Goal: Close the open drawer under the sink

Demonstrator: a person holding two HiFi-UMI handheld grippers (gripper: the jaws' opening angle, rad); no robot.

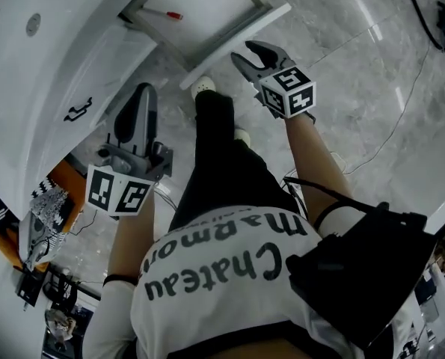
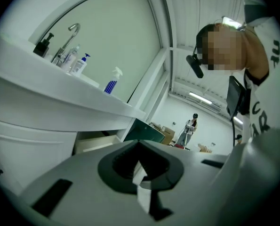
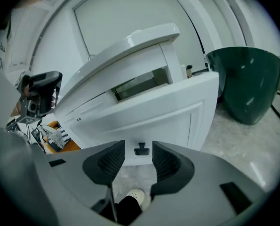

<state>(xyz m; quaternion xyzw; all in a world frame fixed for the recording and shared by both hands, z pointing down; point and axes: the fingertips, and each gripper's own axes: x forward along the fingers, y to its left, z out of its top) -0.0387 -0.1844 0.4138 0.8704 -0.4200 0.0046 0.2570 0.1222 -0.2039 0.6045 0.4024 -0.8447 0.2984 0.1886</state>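
Drawer (image 1: 196, 10) stands pulled out from the white cabinet (image 1: 72, 58) at the top centre of the head view, with a red pen (image 1: 173, 15) lying on its floor. Its front panel fills the middle of the right gripper view, where the dark handle (image 3: 140, 149) shows in the gap of the right gripper (image 1: 243, 51), whose fingers are spread apart and grip nothing. At lower left, the left gripper (image 1: 141, 96) has its fingers together and empty, beside the person's dark trouser leg (image 1: 222, 148)
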